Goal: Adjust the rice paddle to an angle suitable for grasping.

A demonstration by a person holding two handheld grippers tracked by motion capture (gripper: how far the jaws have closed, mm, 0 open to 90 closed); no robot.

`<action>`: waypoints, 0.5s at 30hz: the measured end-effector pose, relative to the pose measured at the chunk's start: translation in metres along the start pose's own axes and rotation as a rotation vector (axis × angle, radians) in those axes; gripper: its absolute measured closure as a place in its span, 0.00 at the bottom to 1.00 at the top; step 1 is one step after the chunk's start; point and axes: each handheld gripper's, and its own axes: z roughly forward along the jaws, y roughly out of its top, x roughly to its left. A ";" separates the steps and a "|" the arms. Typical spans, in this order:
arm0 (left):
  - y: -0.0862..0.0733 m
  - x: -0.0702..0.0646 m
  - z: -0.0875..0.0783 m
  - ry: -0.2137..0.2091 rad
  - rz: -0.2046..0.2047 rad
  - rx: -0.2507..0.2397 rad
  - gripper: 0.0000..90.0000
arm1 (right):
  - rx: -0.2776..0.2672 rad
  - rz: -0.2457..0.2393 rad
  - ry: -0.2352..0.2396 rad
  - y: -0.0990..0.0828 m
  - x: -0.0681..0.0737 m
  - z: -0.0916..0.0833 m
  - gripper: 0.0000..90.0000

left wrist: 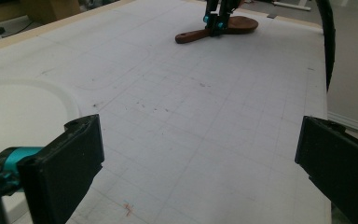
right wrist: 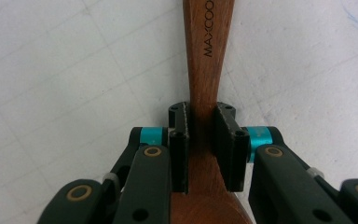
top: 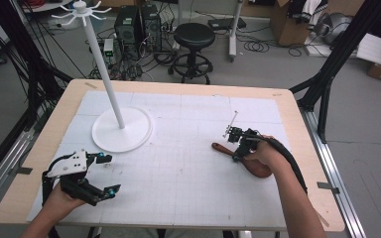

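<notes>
Right gripper [right wrist: 201, 140] fingers clamp the wooden spoon [right wrist: 208, 60] at its neck, at four o'clock on the bench [top: 178, 168], likely for lifting; left gripper [top: 106, 173] fingers gape empty at eight o'clock.

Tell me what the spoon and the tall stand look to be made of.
Spoon: wood, reddish-brown with a smooth, faintly glossy finish; grain streaks show along the handle. Stand: probably plastic or painted metal, uniformly matte white from round base to pole; the look leaves it open.
</notes>
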 end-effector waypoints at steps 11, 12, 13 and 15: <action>0.000 0.000 -0.001 0.007 -0.001 -0.002 0.02 | -0.029 -0.049 0.021 -0.003 -0.003 -0.001 0.86; 0.000 0.000 -0.001 0.009 0.001 -0.003 0.02 | -0.035 -0.046 0.027 -0.004 -0.004 -0.002 0.86; 0.000 0.000 -0.001 0.010 0.002 -0.003 0.02 | -0.053 -0.053 0.026 -0.006 -0.005 -0.004 0.86; -0.001 0.000 -0.001 0.011 -0.002 -0.004 0.02 | -0.092 -0.046 0.046 -0.009 -0.006 -0.009 0.86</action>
